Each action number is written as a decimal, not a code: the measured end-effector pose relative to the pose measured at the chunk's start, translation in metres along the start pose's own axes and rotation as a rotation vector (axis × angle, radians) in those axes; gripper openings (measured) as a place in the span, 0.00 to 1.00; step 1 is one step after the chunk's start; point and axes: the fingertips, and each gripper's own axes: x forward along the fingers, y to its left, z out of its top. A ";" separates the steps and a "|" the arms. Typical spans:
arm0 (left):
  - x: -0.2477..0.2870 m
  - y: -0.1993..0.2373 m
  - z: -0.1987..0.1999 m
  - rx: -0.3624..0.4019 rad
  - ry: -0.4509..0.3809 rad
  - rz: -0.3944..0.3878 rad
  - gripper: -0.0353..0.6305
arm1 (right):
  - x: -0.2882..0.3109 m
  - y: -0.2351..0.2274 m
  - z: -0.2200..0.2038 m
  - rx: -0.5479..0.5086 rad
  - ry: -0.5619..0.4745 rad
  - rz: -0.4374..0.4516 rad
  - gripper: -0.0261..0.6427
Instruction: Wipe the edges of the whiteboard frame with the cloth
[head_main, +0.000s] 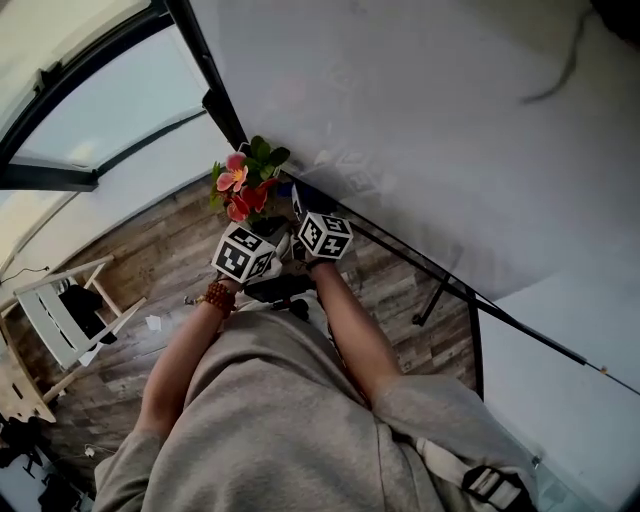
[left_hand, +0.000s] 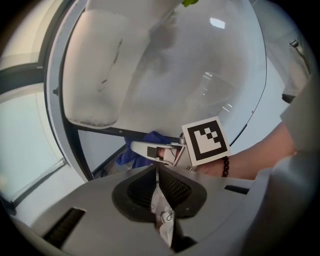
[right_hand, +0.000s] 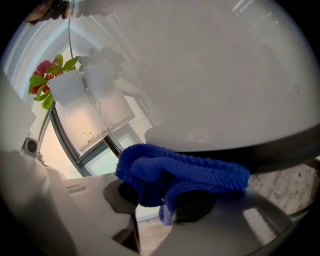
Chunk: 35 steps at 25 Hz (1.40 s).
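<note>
Right gripper (right_hand: 165, 202) grips the blue cloth (right_hand: 185, 172), bunched at 12 o'clock under the whiteboard frame (right_hand: 285, 150); left gripper (left_hand: 157, 172) pinches a white scrap (left_hand: 164, 215).

Seen from my head camera: a weathered wood-plank floor (head_main: 175, 262) carries 1 white slatted chair (head_main: 62, 318) at left, a small bit of white paper (head_main: 153, 322) near it, and the whiteboard stand's black foot (head_main: 430, 303) at right.
</note>
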 end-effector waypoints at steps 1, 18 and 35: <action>-0.002 0.001 -0.003 -0.008 -0.002 0.010 0.09 | 0.002 0.001 0.000 0.000 0.000 0.011 0.26; -0.042 0.011 -0.034 -0.043 -0.022 0.178 0.09 | 0.039 0.040 -0.003 -0.120 -0.020 0.169 0.26; -0.020 -0.038 -0.034 -0.012 -0.004 0.143 0.09 | -0.015 0.035 -0.028 -0.353 0.123 0.293 0.27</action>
